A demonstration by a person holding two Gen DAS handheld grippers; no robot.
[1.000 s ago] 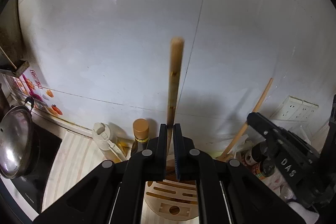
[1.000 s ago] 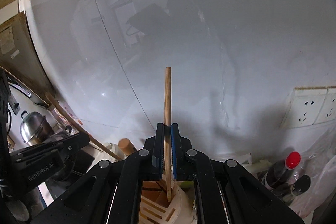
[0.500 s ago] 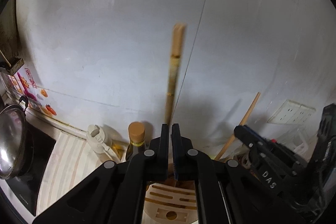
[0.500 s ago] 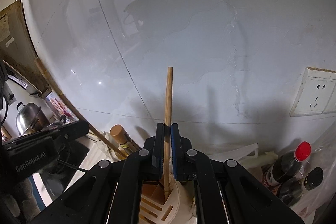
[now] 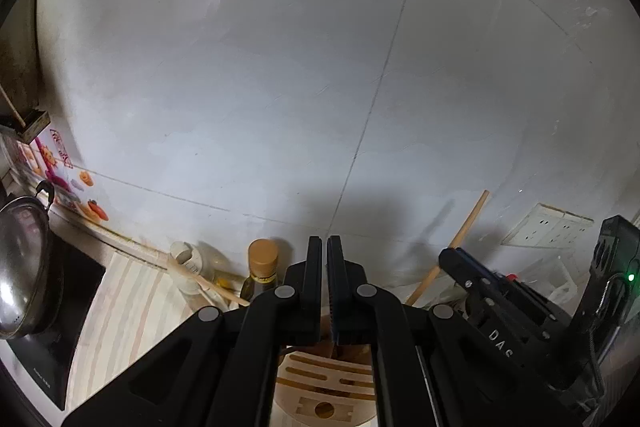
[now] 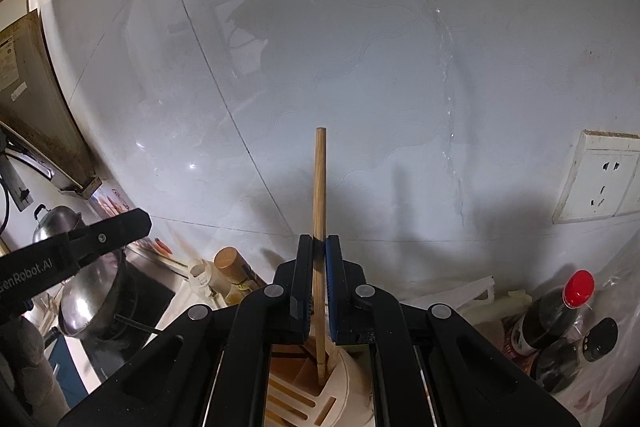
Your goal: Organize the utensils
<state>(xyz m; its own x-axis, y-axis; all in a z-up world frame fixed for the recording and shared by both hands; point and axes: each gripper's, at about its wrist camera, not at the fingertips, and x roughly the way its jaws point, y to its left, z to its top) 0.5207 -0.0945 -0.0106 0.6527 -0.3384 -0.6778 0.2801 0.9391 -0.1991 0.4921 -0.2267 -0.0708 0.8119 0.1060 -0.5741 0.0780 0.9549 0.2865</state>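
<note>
One white tiled wall [image 5: 280,87] fills both views. One steel pot [image 5: 24,267] sits at the left. One slotted wooden utensil holder [image 5: 326,391] stands below both tongs. Two dark bottles [image 6: 560,311] stand at the right. Right tongs [image 6: 319,251] clamp one chopstick [image 6: 319,179], upright, its tip in the holder. Left tongs [image 5: 324,255] are closed, empty.

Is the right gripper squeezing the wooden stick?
Touching. In the right wrist view, the right gripper has both pads pressed against the stick, with no gap on either side.
</note>
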